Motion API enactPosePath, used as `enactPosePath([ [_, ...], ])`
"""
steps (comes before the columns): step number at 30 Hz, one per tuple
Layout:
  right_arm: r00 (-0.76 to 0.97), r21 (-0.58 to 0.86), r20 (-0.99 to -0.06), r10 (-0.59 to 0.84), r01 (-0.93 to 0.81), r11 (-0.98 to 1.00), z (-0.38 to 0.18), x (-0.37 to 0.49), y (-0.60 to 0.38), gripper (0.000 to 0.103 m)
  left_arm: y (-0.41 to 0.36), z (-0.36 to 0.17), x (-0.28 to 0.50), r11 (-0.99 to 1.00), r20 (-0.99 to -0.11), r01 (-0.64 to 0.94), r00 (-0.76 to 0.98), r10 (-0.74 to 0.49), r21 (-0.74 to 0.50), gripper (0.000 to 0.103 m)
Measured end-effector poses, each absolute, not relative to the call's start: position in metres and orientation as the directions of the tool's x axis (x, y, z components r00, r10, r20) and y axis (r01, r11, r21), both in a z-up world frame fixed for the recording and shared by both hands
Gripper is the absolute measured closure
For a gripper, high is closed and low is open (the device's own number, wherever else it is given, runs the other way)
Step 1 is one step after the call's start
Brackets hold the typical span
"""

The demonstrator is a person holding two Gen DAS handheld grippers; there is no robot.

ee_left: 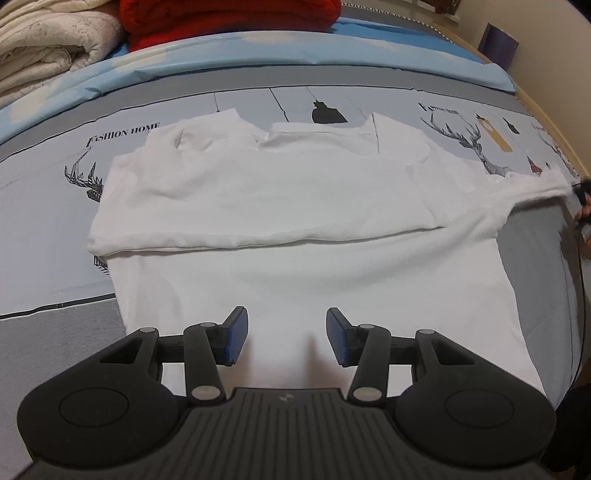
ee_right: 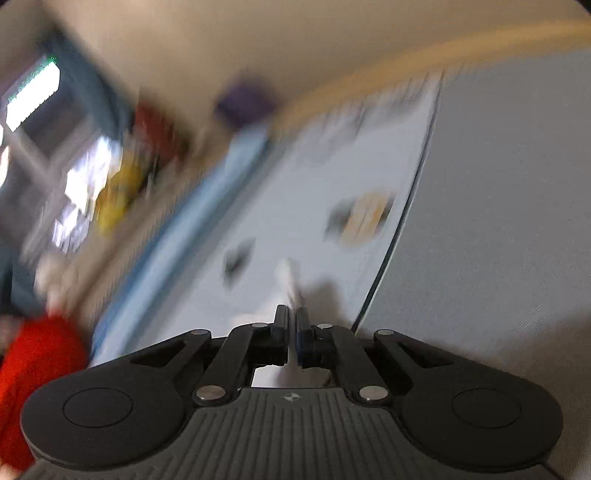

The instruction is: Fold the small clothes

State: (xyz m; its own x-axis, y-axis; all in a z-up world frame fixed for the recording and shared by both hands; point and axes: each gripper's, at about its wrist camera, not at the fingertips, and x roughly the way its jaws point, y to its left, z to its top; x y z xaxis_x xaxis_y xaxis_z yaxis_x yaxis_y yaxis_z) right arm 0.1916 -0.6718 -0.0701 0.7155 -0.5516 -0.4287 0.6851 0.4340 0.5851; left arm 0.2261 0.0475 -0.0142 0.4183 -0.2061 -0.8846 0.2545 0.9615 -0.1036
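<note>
White shirt (ee_left: 295,206) spread flat on the printed bedspread (ee_left: 44,221), its long axis running left to right across the left wrist view; one fold is already laid over, leaving a straight doubled edge across the middle. A folded cream blanket (ee_left: 48,48) and a red bundle (ee_left: 229,18) sit along the far edge of the bed.

Left gripper (ee_left: 287,338): I hold it tilted down over the shirt's near edge, jaws about half open, the blue pads (ee_left: 236,338) standing apart with bare white cloth showing between them. They pinch nothing; whether their tips brush the fabric I cannot tell.

Right gripper (ee_right: 291,334): jaws closed, with a thin strip of white fabric running out between the pads. In the left wrist view the shirt's right-hand end is drawn into a taut point toward the bed's right edge, where this gripper (ee_left: 583,199) just shows. I judge it to be gripping that corner or sleeve. Its own view is heavily blurred.

Governing relation: the shirt lies straight ahead of the left gripper and off to the left of the right. The right hand already holds the end; I judge the next fold carries that end leftward along the long axis.
</note>
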Motion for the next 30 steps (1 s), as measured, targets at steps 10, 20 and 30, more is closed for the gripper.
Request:
enactPosePath([
  [10,0.439,0.417,-0.576,-0.690,0.883,0.214,-0.060,0.157,-0.671,0.093,0.059,-0.003,0.219,0.963,-0.870,0.250,0.446,-0.211,-0.105,0.051],
  [20,0.749,0.414,-0.343,-0.567,0.662,0.625,0.058,0.145,-0.559,0.078,0.080,0.030,0.188,0.970,-0.770,0.227,0.603,-0.209,-0.086,0.051],
  [30,0.902,0.330,-0.398,-0.166,0.310,0.892,0.117,0.080,-0.411,0.059,0.119,0.047,0.133,0.976,-0.714,0.182,0.667,-0.213,-0.121,0.051],
])
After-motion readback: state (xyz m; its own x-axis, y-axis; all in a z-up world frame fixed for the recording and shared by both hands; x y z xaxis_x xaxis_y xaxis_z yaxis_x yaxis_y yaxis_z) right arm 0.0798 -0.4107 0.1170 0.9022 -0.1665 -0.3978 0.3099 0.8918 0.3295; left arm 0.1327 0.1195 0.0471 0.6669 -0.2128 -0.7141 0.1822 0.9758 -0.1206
